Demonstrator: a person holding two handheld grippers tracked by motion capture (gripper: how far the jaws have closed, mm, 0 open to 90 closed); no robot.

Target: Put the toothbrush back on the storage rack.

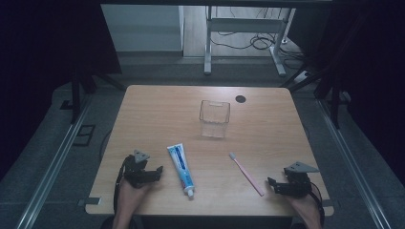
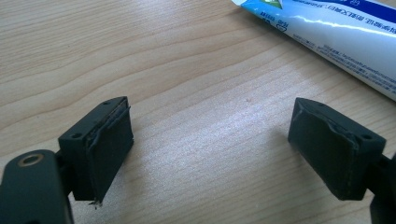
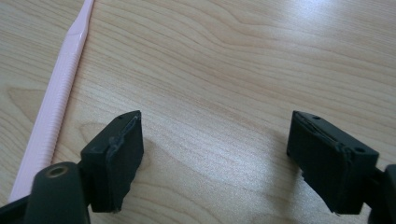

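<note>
A white and blue toothpaste tube point(image 1: 181, 169) lies on the wooden table point(image 1: 157, 109), cap toward the front edge. A pink toothbrush point(image 1: 246, 173) lies to its right, bristles pointing away. Behind them stands a clear plastic cup point(image 1: 214, 118), upright. My left gripper point(image 1: 154, 171) rests near the front left, just left of the tube, open with bare wood between its jaws point(image 2: 210, 149); the tube point(image 2: 336, 37) shows at the upper right there. My right gripper point(image 1: 273, 183) rests at the front right, open point(image 3: 215, 154), with the toothbrush handle point(image 3: 51, 112) just left of its left jaw.
A round black cable hole point(image 1: 240, 98) sits near the table's far edge. Beyond the table stand a white desk frame point(image 1: 243, 33) with cables on the floor and dark stands at both sides.
</note>
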